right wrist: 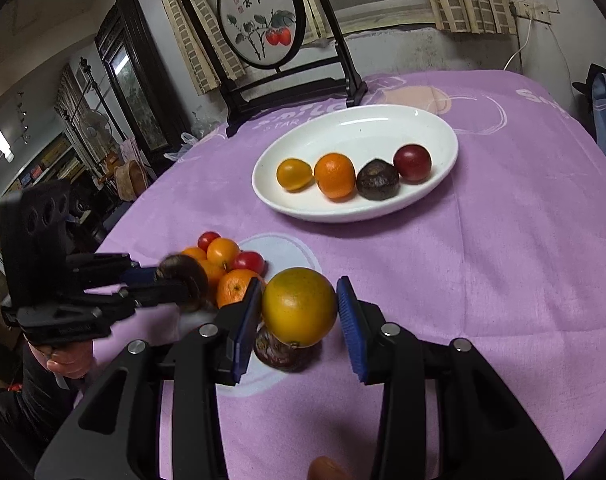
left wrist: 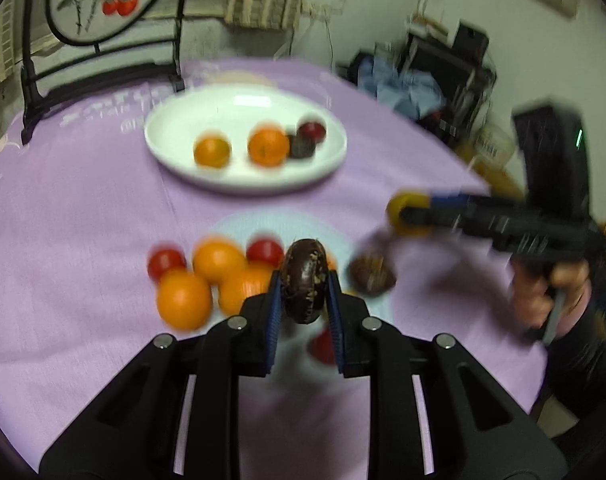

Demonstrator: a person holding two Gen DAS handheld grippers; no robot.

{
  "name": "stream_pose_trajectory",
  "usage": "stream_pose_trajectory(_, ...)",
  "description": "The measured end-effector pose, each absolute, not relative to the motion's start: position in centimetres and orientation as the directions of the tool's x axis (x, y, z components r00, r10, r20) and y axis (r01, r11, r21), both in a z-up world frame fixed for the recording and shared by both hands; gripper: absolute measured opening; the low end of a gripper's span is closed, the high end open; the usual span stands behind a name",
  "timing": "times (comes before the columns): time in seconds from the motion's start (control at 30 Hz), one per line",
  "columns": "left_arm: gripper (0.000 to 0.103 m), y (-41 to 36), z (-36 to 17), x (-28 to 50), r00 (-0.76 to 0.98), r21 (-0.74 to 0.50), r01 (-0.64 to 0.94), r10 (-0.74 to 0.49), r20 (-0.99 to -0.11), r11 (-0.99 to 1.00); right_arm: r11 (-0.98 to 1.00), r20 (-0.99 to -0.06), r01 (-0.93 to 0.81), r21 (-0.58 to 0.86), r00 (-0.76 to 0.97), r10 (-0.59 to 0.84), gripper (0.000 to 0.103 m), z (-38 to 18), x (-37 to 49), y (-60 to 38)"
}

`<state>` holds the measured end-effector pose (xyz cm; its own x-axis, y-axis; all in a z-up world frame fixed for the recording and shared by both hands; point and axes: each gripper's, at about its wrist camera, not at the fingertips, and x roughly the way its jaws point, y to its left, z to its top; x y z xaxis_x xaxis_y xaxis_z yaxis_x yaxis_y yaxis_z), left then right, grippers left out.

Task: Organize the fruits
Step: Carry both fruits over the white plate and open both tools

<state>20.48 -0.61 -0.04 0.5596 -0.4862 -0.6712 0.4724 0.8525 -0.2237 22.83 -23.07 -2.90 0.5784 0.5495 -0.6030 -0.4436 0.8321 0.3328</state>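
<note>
My left gripper [left wrist: 304, 285] is shut on a dark brown fruit [left wrist: 305, 280] and holds it above a pile of oranges [left wrist: 183, 300] and red tomatoes [left wrist: 165, 263] on the purple cloth. My right gripper [right wrist: 299, 311] is shut on a yellow-orange fruit [right wrist: 299, 306], lifted above another dark fruit [right wrist: 281, 350]. It also shows in the left wrist view [left wrist: 409, 214], blurred. The left gripper shows in the right wrist view [right wrist: 183, 280]. A white plate [right wrist: 431, 120] holds a yellow fruit [right wrist: 294, 174], an orange [right wrist: 335, 175], a dark fruit [right wrist: 377, 179] and a dark red fruit [right wrist: 411, 162].
A black-framed round painted screen [right wrist: 261, 20] stands at the table's back edge behind the plate. The table's right edge drops off toward clutter and a dark shelf [left wrist: 443, 76]. A second dark fruit [left wrist: 371, 274] lies right of the pile.
</note>
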Motion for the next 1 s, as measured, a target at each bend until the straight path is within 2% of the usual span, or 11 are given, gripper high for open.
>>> stream_pose_trajectory(0.17,0.022,-1.2,3.1,25.3,0.648,-0.216,0.382,-0.427,-0.631,0.899,0.864,-0.529,-0.383,0.327,0.683,0.503,0.040,-0.7,27.2,-22.2)
stream_pose_trajectory(0.27,0.022,-1.9,3.4,29.0,0.697,-0.170,0.309,-0.344,-0.629,0.936,0.892,-0.526,-0.348,0.289,0.720,0.452,0.040,-0.6,30.0,-21.6)
stream_pose_trajectory(0.4,0.022,-1.9,1.9,33.2,0.683,-0.176,0.240,-0.295,-0.668,0.955,0.910,-0.557,-0.307,0.277,0.721,0.413,0.040,-1.8,33.8,-20.9)
stream_pose_trajectory(0.5,0.023,-1.3,1.1,34.7,0.676,-0.180,0.192,-0.263,-0.688,0.965,0.914,-0.562,-0.303,0.269,0.721,0.405,0.047,-2.4,35.0,-20.8)
stream_pose_trajectory(0.53,0.039,-1.0,1.1,34.8,0.679,-0.181,0.186,-0.260,-0.687,0.966,0.918,-0.570,-0.298,0.263,0.719,0.397,0.056,-2.5,34.9,-20.8)
stream_pose_trajectory(0.57,0.076,-0.7,1.4,34.5,0.684,-0.185,0.180,-0.258,-0.682,0.966,0.920,-0.573,-0.293,0.262,0.720,0.392,0.070,-2.3,34.8,-21.0)
stream_pose_trajectory(0.6,0.089,-0.3,1.8,34.2,0.698,-0.187,0.160,-0.245,-0.673,0.969,0.917,-0.570,-0.287,0.277,0.719,0.398,0.071,-2.0,34.4,-21.3)
stream_pose_trajectory(0.63,0.096,0.2,2.3,33.6,0.723,-0.194,0.137,-0.232,-0.651,0.971,0.912,-0.566,-0.282,0.297,0.717,0.407,0.071,-1.7,34.0,-21.7)
stream_pose_trajectory(0.67,0.096,0.7,2.9,32.9,0.745,-0.203,0.126,-0.228,-0.627,0.971,0.910,-0.570,-0.278,0.308,0.712,0.410,0.071,-1.5,33.7,-21.9)
stream_pose_trajectory(0.8,0.100,2.1,3.2,30.6,0.754,-0.199,0.119,-0.219,-0.619,0.973,0.898,-0.598,-0.299,0.324,0.671,0.439,0.075,-1.2,31.7,-22.0)
stream_pose_trajectory(1.0,0.101,4.2,1.1,26.7,0.728,-0.157,0.103,-0.182,-0.661,0.982,0.855,-0.646,-0.483,0.188,0.596,0.478,0.075,-2.5,26.9,-20.1)
